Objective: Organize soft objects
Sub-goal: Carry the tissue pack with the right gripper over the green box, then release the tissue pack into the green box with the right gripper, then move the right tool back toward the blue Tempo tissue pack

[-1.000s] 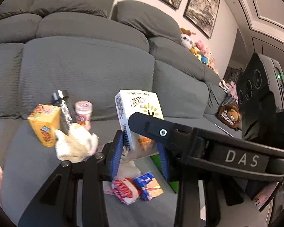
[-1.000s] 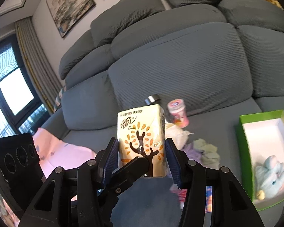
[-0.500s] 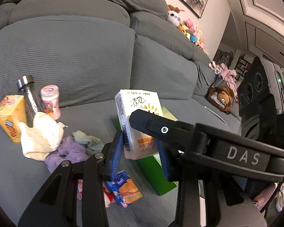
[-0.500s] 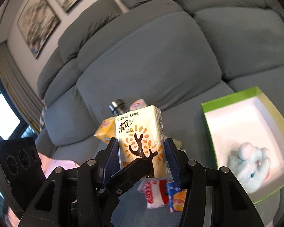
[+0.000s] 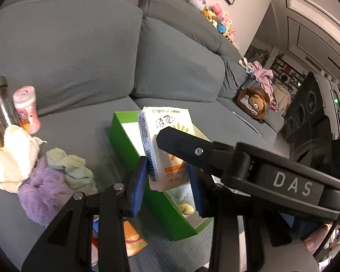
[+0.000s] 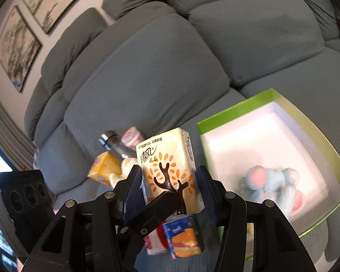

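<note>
Both grippers clamp one tissue pack (image 6: 168,170) and hold it upright above the sofa (image 5: 79,45) seat, over the near end of the green box (image 5: 124,140). The right gripper (image 6: 167,192) has the pack's narrow sides between its blue pads, jaws about half open; the left gripper (image 5: 167,181) pinches its thin edges, jaws narrower. A blue plush toy (image 6: 272,181) already lies in the box. Cloths (image 5: 45,174) sit heaped at the seat's left edge. The pack looks light, soft and slick-wrapped, so it should crush under hard pressure; a low, moderate grip across the flat faces seems safest.
</note>
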Motion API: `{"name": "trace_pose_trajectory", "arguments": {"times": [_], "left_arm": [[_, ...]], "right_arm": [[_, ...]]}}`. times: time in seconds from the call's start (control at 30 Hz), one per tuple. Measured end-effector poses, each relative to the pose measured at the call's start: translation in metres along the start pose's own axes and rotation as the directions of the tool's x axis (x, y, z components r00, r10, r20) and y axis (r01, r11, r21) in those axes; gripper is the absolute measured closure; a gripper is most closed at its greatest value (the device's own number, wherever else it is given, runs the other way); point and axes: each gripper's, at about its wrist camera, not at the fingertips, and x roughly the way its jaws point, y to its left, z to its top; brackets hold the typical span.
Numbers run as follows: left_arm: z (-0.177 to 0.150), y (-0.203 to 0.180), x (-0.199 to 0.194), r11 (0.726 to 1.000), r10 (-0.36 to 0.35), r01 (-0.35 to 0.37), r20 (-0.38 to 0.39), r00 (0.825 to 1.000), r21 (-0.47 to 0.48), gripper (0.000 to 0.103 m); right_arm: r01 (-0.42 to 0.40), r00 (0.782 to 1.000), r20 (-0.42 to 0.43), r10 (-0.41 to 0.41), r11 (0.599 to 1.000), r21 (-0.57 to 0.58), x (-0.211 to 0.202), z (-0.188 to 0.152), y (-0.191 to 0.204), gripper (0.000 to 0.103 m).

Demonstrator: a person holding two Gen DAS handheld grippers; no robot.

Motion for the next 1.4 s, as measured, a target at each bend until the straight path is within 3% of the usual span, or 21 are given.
{"name": "trace_pose_trajectory", "arguments": {"times": [0.1,0.6,1.07,1.1,1.2,1.27,1.37,1.4], "left_arm": [[-0.002,0.000,0.008,1.000,0.007,-0.007,0.000,1.000,-0.008,0.069],[-0.005,0.005,0.047,0.992,-0.069,0.059,-0.087,0.994,-0.111,0.069],[-0.003,0.005,0.048,0.980,-0.123,0.104,-0.100,0.987,-0.171,0.067],[-0.003,0.006,0.047,0.979,-0.120,0.101,-0.101,0.988,-0.176,0.066],[-0.006,0.008,0.038,0.978,-0.117,0.095,-0.109,0.987,-0.186,0.048],[-0.005,0.010,0.029,0.978,-0.127,0.109,-0.092,0.988,-0.180,0.048],[-0.004,0.014,0.010,0.983,-0.087,0.075,-0.064,0.994,-0.170,0.045],[-0.004,0.017,0.002,0.984,-0.077,0.067,-0.055,0.996,-0.166,0.040]], "right_arm": [[-0.014,1.000,-0.025,0.015,0.999,0.039,0.006,0.001,-0.010,0.050],[0.088,0.996,-0.037,-0.084,0.985,0.150,0.017,0.003,-0.041,0.050],[0.126,0.991,0.028,-0.133,0.978,0.167,0.008,0.005,-0.043,0.050],[0.138,0.989,0.032,-0.145,0.977,0.163,0.006,0.006,-0.042,0.050],[0.143,0.988,0.040,-0.151,0.977,0.159,0.004,0.007,-0.039,0.049],[0.138,0.988,0.044,-0.146,0.979,0.149,0.004,0.007,-0.035,0.037],[0.144,0.988,0.041,-0.149,0.983,0.111,0.004,0.006,-0.024,0.034],[0.141,0.988,0.044,-0.146,0.985,0.099,0.003,0.006,-0.020,0.032]]}}
